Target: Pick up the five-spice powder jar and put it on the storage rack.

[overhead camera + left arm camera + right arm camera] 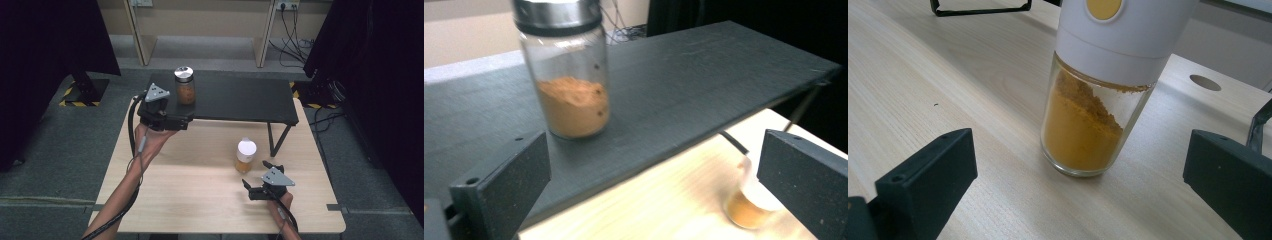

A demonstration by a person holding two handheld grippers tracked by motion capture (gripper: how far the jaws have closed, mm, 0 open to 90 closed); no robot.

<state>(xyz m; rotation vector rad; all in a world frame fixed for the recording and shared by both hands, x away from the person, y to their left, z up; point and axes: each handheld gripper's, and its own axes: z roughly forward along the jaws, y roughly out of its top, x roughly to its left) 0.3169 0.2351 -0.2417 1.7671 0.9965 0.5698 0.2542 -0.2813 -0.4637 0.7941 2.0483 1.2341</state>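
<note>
A glass jar [185,86] with a silver lid and brown powder stands on the left part of a low black shelf [240,97]. My left gripper [179,116] is open just in front of that jar, at the shelf's front edge. In the left gripper view the jar [569,95] stands ahead and left of the gap between the jaws of the left gripper [654,175]. A second jar [246,156], with a white cap and yellow powder, stands on the wooden table [190,190]. My right gripper [255,174] is open just short of it, and the jar [1088,120] is centred ahead of the right gripper [1078,175].
The shelf stands on thin black legs [272,140] at the table's far side. The white-capped jar [749,200] shows blurred past the shelf edge [664,150]. A round hole [1205,82] lies in the tabletop beyond the yellow jar. Cables trail from both grippers.
</note>
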